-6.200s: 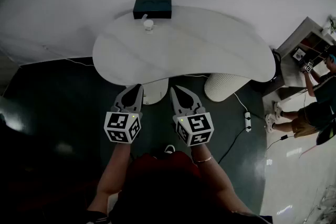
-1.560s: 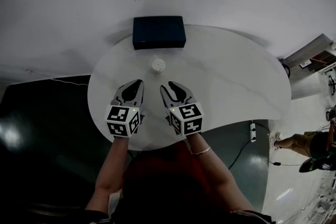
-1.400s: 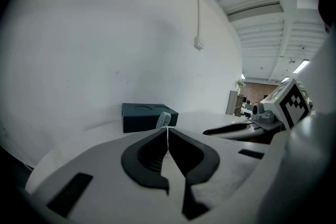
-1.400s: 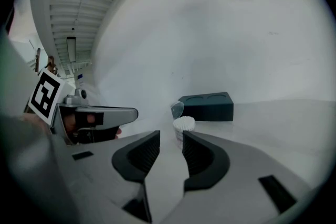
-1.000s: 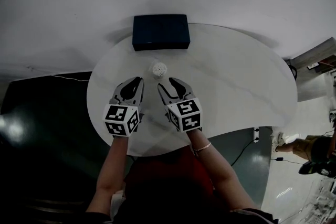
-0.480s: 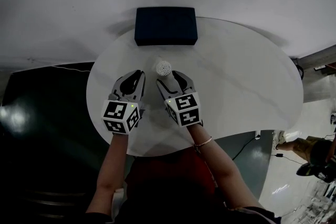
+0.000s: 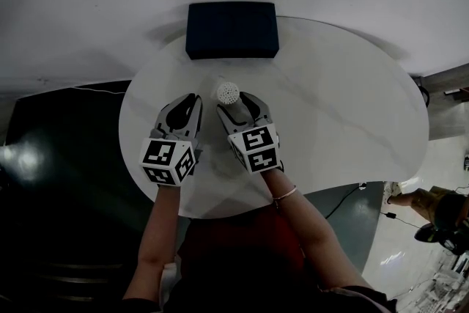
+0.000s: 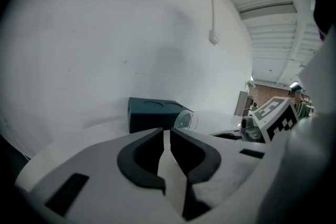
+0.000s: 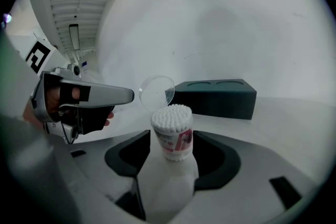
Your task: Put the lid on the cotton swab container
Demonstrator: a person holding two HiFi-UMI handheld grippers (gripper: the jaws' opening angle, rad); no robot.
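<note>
Head view, looking steeply down: one white rounded table (image 7: 352,121) with one dark box (image 7: 232,29) at its far edge. One cotton swab container (image 7: 228,92) stands upright on the table just on the near side of the dark box, roughly in line with the box's middle. It is uncapped and packed with white swab tips. One clear round lid (image 9: 156,91) is tilted up on edge between the container and the dark box, slightly toward the box's left end. Whether it leans on the container cannot be told.

Two hand-held grippers sit side by side on the near side of the box, both pointing toward it. The right gripper (image 7: 234,100) is the closer one to the box. Its jaws are spread wide and have just been opening. The container stands between their tips with a jaw on either side, and the pads do not appear to press on it. The left gripper (image 7: 192,99) is beside it, toward the box's left end. Its jaws are drawn together to a thin slit with nothing between them, and the lid lies beyond its tips, apart from them.

Count: one table, one box, one container, one lid, two grippers.
</note>
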